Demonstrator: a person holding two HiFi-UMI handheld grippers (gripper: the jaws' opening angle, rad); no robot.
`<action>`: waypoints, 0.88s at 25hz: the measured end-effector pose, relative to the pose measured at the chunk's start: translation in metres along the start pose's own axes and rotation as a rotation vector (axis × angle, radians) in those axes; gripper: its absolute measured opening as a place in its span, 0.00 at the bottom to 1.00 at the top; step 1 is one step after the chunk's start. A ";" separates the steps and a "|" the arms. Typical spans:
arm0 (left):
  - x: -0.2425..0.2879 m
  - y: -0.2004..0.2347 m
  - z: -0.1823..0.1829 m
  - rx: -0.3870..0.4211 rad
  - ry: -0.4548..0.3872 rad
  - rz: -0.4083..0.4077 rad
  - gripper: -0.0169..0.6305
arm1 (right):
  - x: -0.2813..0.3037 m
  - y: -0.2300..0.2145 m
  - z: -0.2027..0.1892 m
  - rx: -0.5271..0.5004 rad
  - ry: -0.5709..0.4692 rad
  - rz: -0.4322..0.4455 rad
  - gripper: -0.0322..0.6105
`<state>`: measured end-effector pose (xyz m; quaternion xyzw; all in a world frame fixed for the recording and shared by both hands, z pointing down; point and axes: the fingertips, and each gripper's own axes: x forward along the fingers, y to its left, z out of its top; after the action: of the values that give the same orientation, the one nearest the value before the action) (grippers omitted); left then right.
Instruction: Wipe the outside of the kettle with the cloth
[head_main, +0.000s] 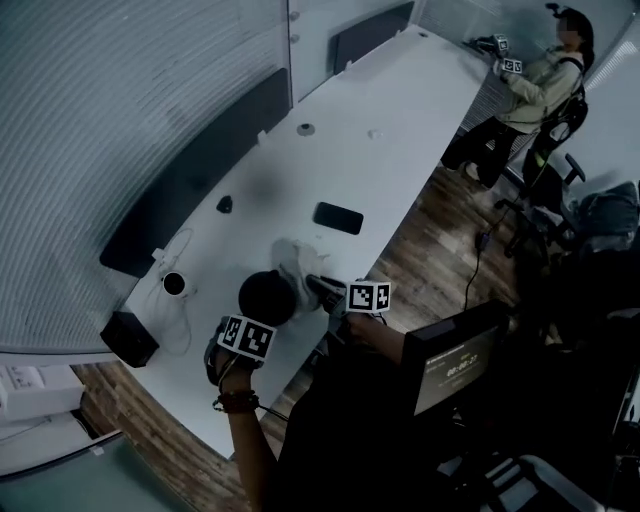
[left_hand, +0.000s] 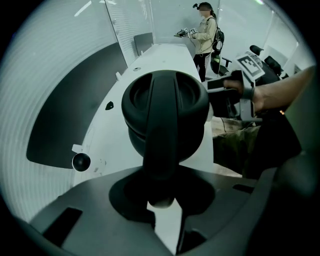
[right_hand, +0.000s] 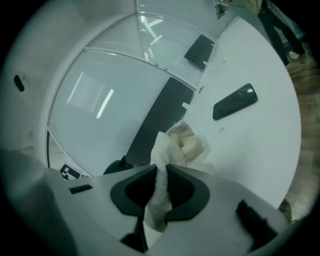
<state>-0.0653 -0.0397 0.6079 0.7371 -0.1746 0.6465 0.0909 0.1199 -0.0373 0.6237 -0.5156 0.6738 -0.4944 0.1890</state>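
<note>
Seen from above in the head view, the black kettle (head_main: 266, 297) stands on the white table (head_main: 400, 110) near its front end. My left gripper (head_main: 247, 338) points straight down over it. In the left gripper view the kettle's handle (left_hand: 162, 125) runs down into my left gripper (left_hand: 166, 220), whose jaws are shut on it. The pale crumpled cloth (head_main: 294, 262) lies against the kettle's far right side. My right gripper (head_main: 318, 287) comes in nearly level from the right. It is shut on a fold of the cloth (right_hand: 182, 145), which hangs through my right gripper (right_hand: 159, 200).
A black phone (head_main: 338, 217) lies flat beyond the cloth. A small round cup (head_main: 174, 284), a white cable and a black box (head_main: 128, 338) sit at the table's left corner. A person (head_main: 530, 85) stands at the far end. A dark monitor (head_main: 455, 365) and chairs stand on the right.
</note>
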 end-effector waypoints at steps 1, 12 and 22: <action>-0.003 0.000 0.000 0.003 -0.015 0.019 0.17 | -0.007 0.006 0.003 -0.025 -0.009 0.001 0.13; -0.035 0.000 0.009 0.009 -0.134 0.211 0.31 | -0.086 0.045 0.029 -0.222 -0.022 0.003 0.13; -0.180 0.009 0.008 -0.213 -0.530 0.435 0.31 | -0.097 0.099 0.029 -0.501 0.035 0.195 0.13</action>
<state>-0.0797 -0.0260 0.4283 0.8112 -0.4112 0.4153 -0.0209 0.1303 0.0328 0.5009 -0.4703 0.8248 -0.3007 0.0904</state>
